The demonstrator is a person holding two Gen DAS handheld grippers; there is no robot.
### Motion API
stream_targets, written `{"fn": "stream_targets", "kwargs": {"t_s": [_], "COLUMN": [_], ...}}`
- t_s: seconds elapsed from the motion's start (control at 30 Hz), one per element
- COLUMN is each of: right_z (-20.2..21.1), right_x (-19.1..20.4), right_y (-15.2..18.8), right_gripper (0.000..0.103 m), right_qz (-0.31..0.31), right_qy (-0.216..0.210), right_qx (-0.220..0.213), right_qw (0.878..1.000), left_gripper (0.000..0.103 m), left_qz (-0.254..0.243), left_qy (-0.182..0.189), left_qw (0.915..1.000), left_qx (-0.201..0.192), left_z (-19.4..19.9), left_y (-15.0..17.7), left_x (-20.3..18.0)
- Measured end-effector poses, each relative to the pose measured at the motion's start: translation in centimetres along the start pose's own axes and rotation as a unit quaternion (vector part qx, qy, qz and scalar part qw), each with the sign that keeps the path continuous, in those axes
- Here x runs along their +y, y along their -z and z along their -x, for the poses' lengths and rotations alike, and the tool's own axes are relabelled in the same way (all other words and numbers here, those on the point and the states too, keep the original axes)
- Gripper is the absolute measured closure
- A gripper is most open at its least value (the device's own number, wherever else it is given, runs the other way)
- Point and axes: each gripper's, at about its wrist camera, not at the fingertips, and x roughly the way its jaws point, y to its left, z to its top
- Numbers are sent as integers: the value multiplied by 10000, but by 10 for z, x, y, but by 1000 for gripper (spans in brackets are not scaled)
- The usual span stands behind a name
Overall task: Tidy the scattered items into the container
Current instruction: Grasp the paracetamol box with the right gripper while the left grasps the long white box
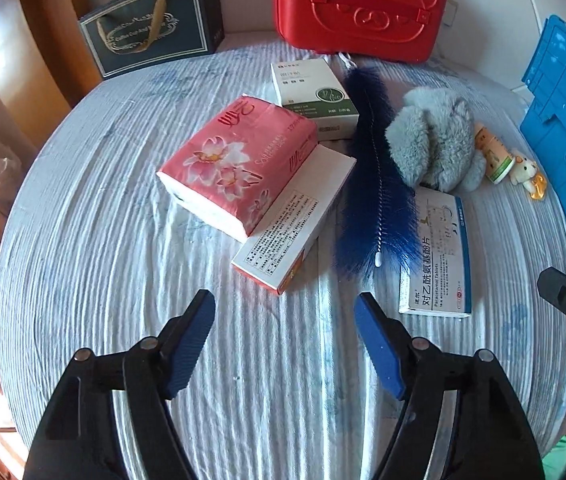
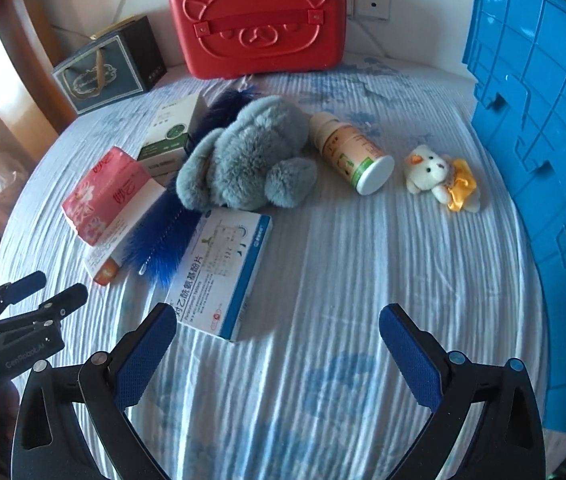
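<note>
The blue crate (image 2: 539, 168) is standing at the right edge of the bed, its ribbed wall rising beside the scattered things. Nearest to it, the small white teddy (image 2: 437, 176) with the yellow bow is lying on the striped sheet (image 2: 323, 280), just left of the crate and apart from it. Next to the teddy, the orange-labelled bottle (image 2: 353, 152) is lying on its side, white cap toward me. The grey plush toy (image 2: 243, 160) is slumping just left of the bottle, resting partly on the long blue brush (image 1: 379, 184). The blue-edged paracetamol box (image 1: 437, 256) is lying flat in front of the plush, its upper end touching the brush bristles. Farther left, the pink tissue pack (image 1: 235, 164) is leaning on a white-and-orange box (image 1: 295, 220), and a green-and-white box (image 1: 315, 96) is sitting behind them.

I am holding my left gripper (image 1: 285, 312) above bare sheet in front of the white-and-orange box, its blue pads spread wide and gripping nothing. My right gripper (image 2: 279, 324) is hovering over the sheet just right of the paracetamol box, also spread wide and empty.

At the back, a red bear-faced case (image 2: 259, 20) is standing against the wall, with a dark gift bag (image 1: 155, 24) to its left.
</note>
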Motion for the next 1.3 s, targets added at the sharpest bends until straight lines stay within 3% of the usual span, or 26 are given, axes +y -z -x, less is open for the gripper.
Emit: {"fn": "stream_targets", "kwargs": {"t_s": [0.27, 0.5, 0.87, 1.17, 1.3], "right_z": [-50, -82, -105, -102, -103], "right_x": [42, 59, 49, 51, 53], "right_y": [3, -3, -6, 1, 1], "right_gripper": [0, 0, 0, 0, 0], "right_qz": [-272, -340, -483, -253, -178], "right_qy": [181, 321, 385, 516, 527], "right_qx": [341, 516, 724, 518, 648], "right_qw": [9989, 9976, 9955, 9970, 9963], "left_gripper": [36, 36, 36, 36, 36], "left_qz": [-596, -661, -752, -657, -628], "left_qy": [291, 490, 369, 334, 344], "left_qw": [9977, 9964, 9964, 9973, 9974], "left_qx": [101, 206, 98, 32, -17], "left_z": [-44, -64, -65, -60, -57], "left_y": [-18, -30, -34, -32, -30], "left_x": [4, 13, 8, 6, 6]}}
